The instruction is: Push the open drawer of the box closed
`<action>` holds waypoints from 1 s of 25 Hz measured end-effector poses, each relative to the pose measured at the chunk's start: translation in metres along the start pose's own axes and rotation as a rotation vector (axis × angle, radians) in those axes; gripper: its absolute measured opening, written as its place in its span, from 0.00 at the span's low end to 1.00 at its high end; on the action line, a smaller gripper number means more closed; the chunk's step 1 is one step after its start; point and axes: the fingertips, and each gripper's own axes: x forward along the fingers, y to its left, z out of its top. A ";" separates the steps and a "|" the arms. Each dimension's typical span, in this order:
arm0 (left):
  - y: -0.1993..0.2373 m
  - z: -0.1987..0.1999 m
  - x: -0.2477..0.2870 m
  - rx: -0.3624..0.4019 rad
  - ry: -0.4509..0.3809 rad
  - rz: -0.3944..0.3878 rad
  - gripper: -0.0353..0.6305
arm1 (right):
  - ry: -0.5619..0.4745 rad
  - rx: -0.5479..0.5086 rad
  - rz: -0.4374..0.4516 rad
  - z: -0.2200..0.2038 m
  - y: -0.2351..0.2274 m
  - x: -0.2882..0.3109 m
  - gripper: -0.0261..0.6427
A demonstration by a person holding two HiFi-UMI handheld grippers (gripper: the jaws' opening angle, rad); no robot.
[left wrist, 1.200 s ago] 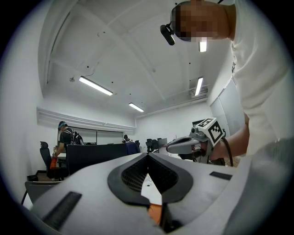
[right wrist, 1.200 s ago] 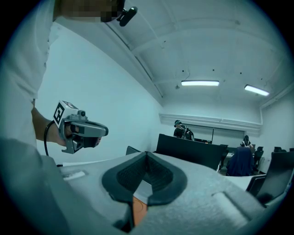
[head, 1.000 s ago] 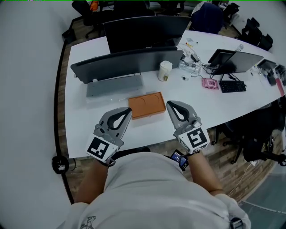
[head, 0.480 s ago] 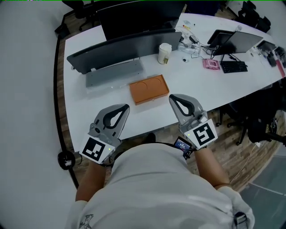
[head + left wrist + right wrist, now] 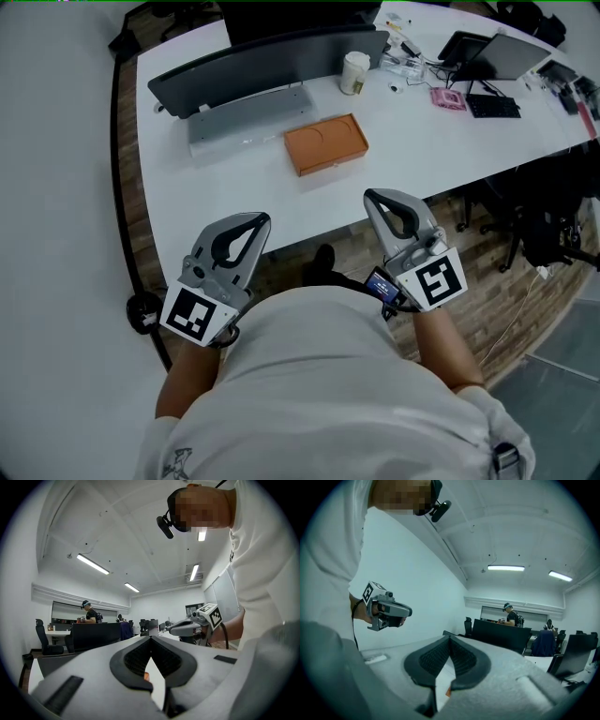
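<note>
Box (image 5: 326,143) far ahead on table (image 5: 234,199); left gripper (image 5: 261,218) and right gripper (image 5: 371,195) level, side by side, fingers (image 5: 133,657) closed, empty.

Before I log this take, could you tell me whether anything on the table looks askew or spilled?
Nothing stands out: the orange box lies flat, slightly angled on the table, and the paper cup stands upright.

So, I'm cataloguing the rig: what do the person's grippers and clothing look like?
Left gripper and right gripper are light grey; each claw is a pointed loop lined with black ribbing, backed by a white cube bearing black square markers. White short-sleeved T-shirt.
</note>
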 end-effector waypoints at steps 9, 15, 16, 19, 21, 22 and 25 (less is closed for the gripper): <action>-0.032 -0.008 -0.070 -0.026 -0.007 -0.041 0.05 | -0.002 0.006 -0.016 0.012 0.087 -0.036 0.04; -0.060 -0.003 -0.085 -0.041 -0.027 -0.080 0.05 | 0.019 -0.003 -0.020 0.015 0.122 -0.066 0.04; -0.064 -0.003 -0.087 -0.040 -0.027 -0.083 0.05 | 0.021 -0.002 -0.018 0.014 0.125 -0.070 0.04; -0.076 -0.005 -0.087 -0.044 -0.029 -0.076 0.05 | 0.027 -0.005 -0.005 0.011 0.129 -0.084 0.04; -0.084 -0.004 -0.084 -0.045 -0.031 -0.064 0.05 | 0.027 -0.006 0.012 0.009 0.130 -0.094 0.04; -0.090 -0.004 -0.081 -0.043 -0.030 -0.060 0.05 | 0.026 -0.004 0.021 0.007 0.130 -0.099 0.04; -0.113 -0.005 -0.067 -0.042 -0.025 -0.050 0.05 | 0.019 0.013 0.049 0.001 0.127 -0.115 0.04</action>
